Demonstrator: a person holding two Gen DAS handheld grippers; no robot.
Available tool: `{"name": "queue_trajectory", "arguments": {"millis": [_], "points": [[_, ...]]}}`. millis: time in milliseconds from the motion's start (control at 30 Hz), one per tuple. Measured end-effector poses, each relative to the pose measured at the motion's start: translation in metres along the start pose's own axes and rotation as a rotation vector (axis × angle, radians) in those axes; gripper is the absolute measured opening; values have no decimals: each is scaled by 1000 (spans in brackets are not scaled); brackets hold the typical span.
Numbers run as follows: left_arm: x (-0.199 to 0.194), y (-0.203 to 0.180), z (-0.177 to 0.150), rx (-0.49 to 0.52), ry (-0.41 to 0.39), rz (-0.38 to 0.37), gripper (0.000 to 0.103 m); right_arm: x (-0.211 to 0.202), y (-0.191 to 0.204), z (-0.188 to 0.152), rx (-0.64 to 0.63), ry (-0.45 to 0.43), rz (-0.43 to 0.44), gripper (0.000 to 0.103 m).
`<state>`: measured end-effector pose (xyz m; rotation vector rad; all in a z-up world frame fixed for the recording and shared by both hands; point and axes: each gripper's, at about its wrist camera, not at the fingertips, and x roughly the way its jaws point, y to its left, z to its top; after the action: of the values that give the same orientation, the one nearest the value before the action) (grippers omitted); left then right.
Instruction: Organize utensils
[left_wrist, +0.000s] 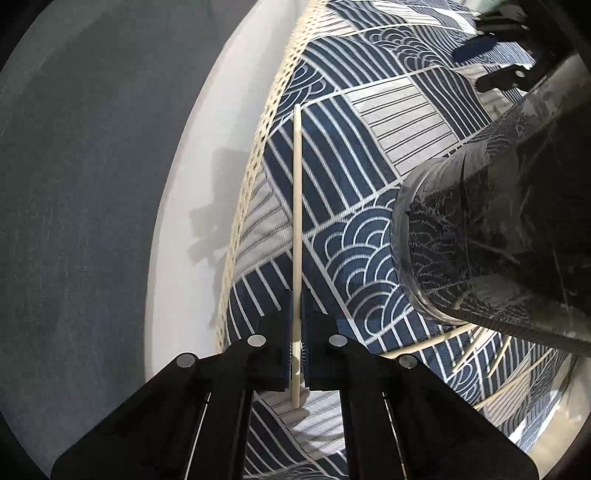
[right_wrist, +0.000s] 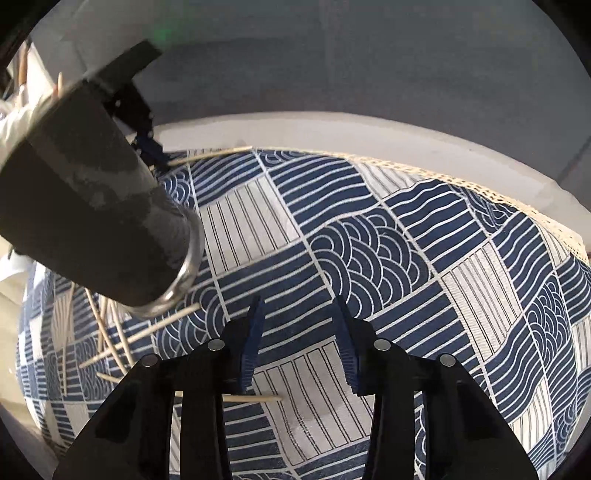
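left gripper (left_wrist: 295, 332) shut on chopstick (left_wrist: 297, 206), running to 12 o'clock | cup (left_wrist: 480, 240) at 3 o'clock | cloth (left_wrist: 351, 166) beneath

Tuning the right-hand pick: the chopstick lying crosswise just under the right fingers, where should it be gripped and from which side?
Grip the chopstick on its bare stretch near the tip, coming straight down from above. It lies flat on the tablecloth with no room beneath it, and its other end runs under the right gripper. Turn the fingers so they close across it.
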<state>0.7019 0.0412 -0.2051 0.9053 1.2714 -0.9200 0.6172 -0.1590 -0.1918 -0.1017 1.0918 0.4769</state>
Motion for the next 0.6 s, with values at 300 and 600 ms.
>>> {"name": "queue_trajectory", "arguments": {"millis": [300, 600], "points": [[-61, -18, -53, -243, -46, 25, 4, -37, 9, -4, -11, -97, 38, 6], [-203, -65, -60, -527, -343, 94, 5, -108, 28, 23, -58, -277, 187, 5]]}}
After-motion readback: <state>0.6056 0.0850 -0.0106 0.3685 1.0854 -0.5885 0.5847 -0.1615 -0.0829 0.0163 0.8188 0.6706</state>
